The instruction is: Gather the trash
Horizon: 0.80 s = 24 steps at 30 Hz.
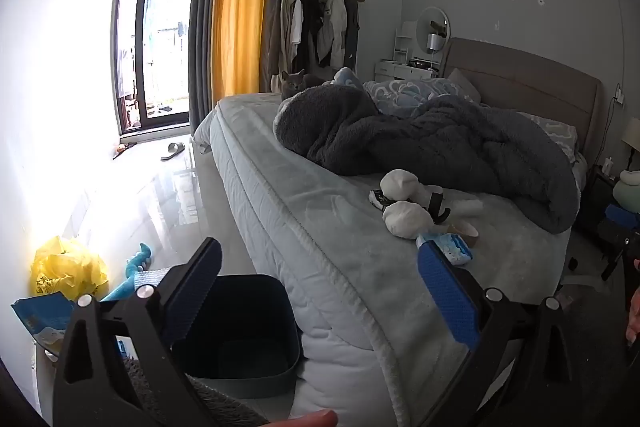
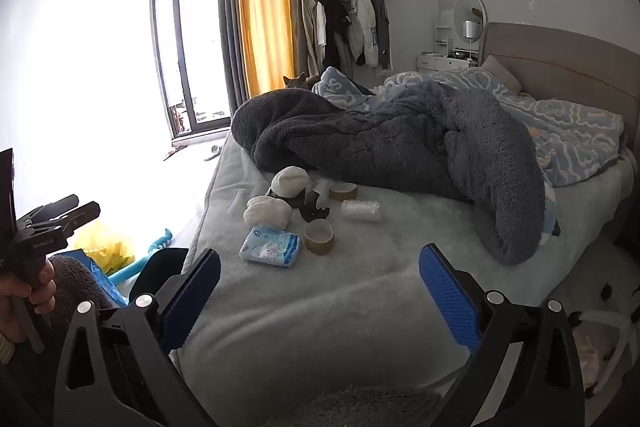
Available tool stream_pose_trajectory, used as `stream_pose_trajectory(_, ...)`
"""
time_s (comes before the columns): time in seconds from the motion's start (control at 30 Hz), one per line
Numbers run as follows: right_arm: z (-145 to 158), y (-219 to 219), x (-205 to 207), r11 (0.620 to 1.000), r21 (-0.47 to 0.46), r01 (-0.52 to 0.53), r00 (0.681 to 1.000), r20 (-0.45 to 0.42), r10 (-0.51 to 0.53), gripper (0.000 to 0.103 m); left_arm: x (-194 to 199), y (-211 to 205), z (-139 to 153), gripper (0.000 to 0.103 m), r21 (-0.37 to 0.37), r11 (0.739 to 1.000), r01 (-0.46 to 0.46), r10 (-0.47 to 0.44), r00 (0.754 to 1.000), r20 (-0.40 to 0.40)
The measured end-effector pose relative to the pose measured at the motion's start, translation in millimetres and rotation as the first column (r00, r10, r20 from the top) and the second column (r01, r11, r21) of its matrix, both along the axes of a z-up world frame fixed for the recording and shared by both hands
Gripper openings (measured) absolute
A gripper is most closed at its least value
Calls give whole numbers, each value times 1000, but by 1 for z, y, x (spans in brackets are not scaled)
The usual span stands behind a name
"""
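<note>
Trash lies clustered on the bed point(image 2: 360, 291) ahead of my right gripper point(image 2: 320, 281), whose blue pads stand spread wide with nothing between them. Just beyond its left finger sits a blue-and-white tissue packet point(image 2: 270, 247), with a cardboard tape roll point(image 2: 319, 235) beside it; farther out lie two crumpled white wads point(image 2: 269, 211), a dark scrap point(image 2: 314, 211), a clear plastic wrapper point(image 2: 360, 209) and a second roll point(image 2: 343, 191), all short of the rumpled grey blanket point(image 2: 400, 147). My left gripper point(image 1: 320, 269) is likewise spread and empty, hanging over the corner of the mattress; below it, beside the bed, stands the dark bin point(image 1: 248, 339), open-topped, its visible floor bare. A yellow bag point(image 1: 66, 267) and blue packaging point(image 1: 40, 315) lie on the floor off to its left. A grey cat point(image 1: 294, 83) watches from the far edge.

By my reading the collection has not yet begun: this is the approach to a first pick. The next move calls for reaching my right gripper forward and left, lowering the pads astride the packet or nearest roll, then closing.
</note>
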State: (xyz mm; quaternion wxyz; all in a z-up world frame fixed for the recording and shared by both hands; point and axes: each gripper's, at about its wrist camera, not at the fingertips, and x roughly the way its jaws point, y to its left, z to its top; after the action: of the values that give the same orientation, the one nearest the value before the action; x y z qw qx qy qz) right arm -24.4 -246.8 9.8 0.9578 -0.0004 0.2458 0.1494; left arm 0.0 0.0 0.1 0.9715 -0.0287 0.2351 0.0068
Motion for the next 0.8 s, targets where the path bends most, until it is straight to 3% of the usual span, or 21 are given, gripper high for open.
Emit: stream_pose_trajectory(0.8, -1, 0, 1, 1000, 4, 0, 1000, -4, 0, 100, 1, 3, -2, 100, -8, 1000, -1, 1, 1000, -3)
